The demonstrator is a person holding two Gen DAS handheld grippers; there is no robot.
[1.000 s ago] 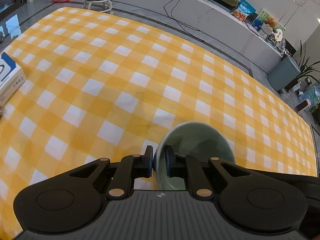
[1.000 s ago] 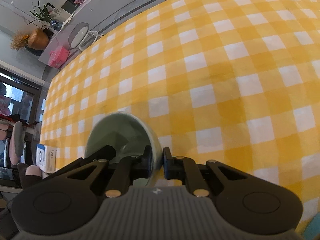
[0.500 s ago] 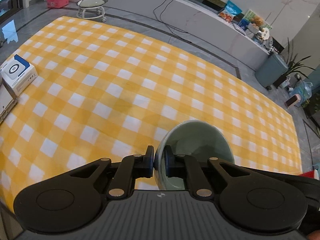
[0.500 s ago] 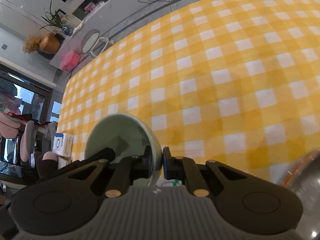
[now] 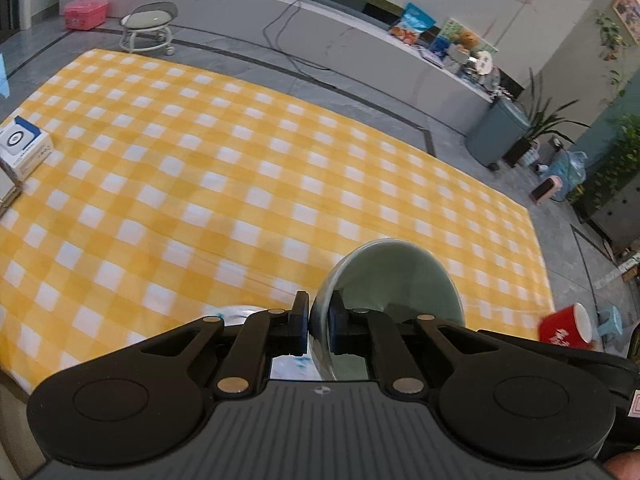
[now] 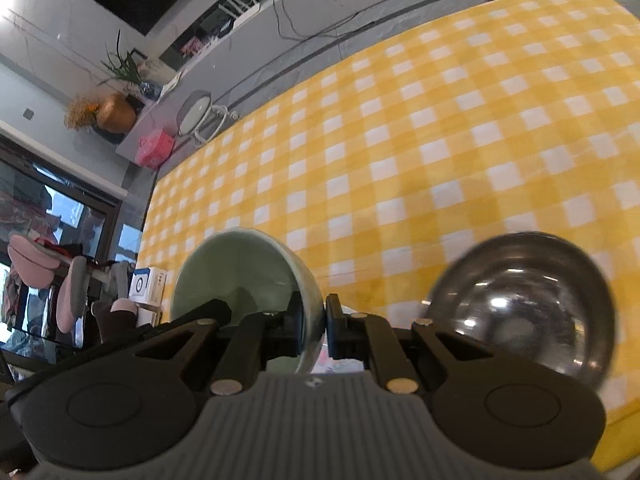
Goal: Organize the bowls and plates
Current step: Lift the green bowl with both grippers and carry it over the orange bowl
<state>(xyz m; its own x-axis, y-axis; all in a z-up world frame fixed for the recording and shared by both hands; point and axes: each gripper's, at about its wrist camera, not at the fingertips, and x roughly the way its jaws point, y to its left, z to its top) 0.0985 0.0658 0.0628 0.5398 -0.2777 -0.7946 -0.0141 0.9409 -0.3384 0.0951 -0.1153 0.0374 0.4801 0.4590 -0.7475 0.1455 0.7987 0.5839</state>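
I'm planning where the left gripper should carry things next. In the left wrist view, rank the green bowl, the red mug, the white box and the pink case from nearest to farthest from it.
1. Green bowl: its rim is pinched in the left gripper.
2. Red mug: low on the right, at the cloth's edge.
3. White box: far left edge of the cloth.
4. Pink case: on the floor, top left.

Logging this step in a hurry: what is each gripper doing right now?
Left gripper: shut on the rim of the green bowl.
Right gripper: shut on the same green bowl's rim.
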